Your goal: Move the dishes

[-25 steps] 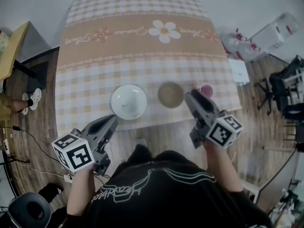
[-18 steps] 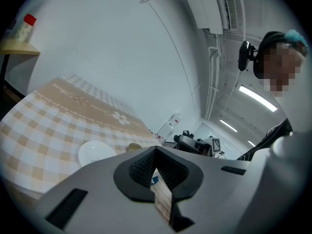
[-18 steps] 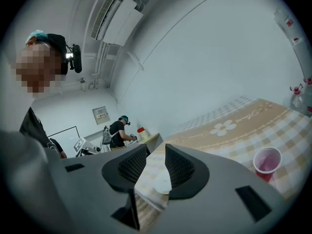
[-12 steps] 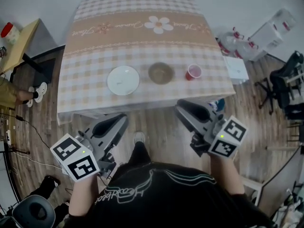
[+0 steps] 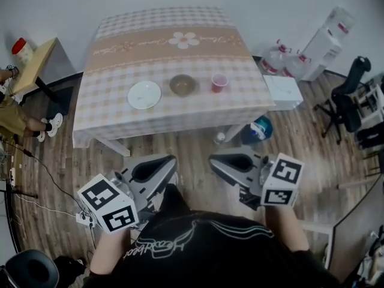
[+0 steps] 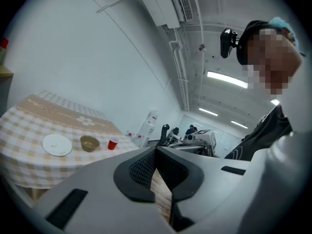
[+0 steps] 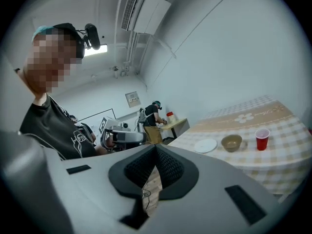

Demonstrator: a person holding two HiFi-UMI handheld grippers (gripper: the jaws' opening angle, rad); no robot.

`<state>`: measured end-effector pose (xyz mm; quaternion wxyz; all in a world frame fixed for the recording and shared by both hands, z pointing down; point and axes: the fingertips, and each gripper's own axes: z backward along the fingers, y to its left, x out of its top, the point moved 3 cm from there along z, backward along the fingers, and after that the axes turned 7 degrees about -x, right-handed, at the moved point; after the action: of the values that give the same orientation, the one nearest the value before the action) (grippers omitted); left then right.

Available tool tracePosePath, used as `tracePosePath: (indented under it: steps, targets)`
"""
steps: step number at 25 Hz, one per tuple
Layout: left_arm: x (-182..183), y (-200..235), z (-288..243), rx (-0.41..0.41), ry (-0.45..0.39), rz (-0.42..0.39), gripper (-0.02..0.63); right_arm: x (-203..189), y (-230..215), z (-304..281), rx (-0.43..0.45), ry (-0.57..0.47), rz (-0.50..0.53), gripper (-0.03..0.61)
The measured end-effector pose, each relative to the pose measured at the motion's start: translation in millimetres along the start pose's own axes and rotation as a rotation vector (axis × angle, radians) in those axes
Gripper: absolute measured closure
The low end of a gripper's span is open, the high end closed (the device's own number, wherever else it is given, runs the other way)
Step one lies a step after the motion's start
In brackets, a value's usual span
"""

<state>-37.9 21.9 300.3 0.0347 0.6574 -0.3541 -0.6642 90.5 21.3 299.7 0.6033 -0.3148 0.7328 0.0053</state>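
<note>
A white plate (image 5: 144,94), a brown bowl (image 5: 182,84) and a red cup (image 5: 219,82) stand in a row on the checked tablecloth (image 5: 120,53), far ahead of me. My left gripper (image 5: 171,162) hangs low at the left, close to my body, jaws shut and empty. My right gripper (image 5: 213,161) hangs beside it over the wooden floor; its jaws have just been closing, with nothing between them. In the left gripper view the plate (image 6: 57,144), bowl (image 6: 89,143) and cup (image 6: 113,143) are small and distant. The right gripper view has the plate (image 7: 205,145), bowl (image 7: 231,142) and cup (image 7: 262,139) too.
Water bottles (image 5: 279,57) and a white dispenser (image 5: 324,44) stand right of the table, with a white box (image 5: 283,92) and an office chair (image 5: 347,101). A wooden side table (image 5: 33,65) with a red-lidded jar (image 5: 22,48) is at the left, a person's leg (image 5: 15,122) below it.
I have backed away from the table, which now looks smaller and farther. Both grippers have drawn back from its front edge and come closer together over the floor.
</note>
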Motion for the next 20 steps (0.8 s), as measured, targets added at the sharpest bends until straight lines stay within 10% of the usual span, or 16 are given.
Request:
tracePosePath:
  steps: [20]
  targets:
    - [-19.1, -97.6, -13.9, -0.06, 0.045, -0.08, 0.619, -17.4, 42.3, 77.9, -0.037, -0.095, -0.049, 0.568]
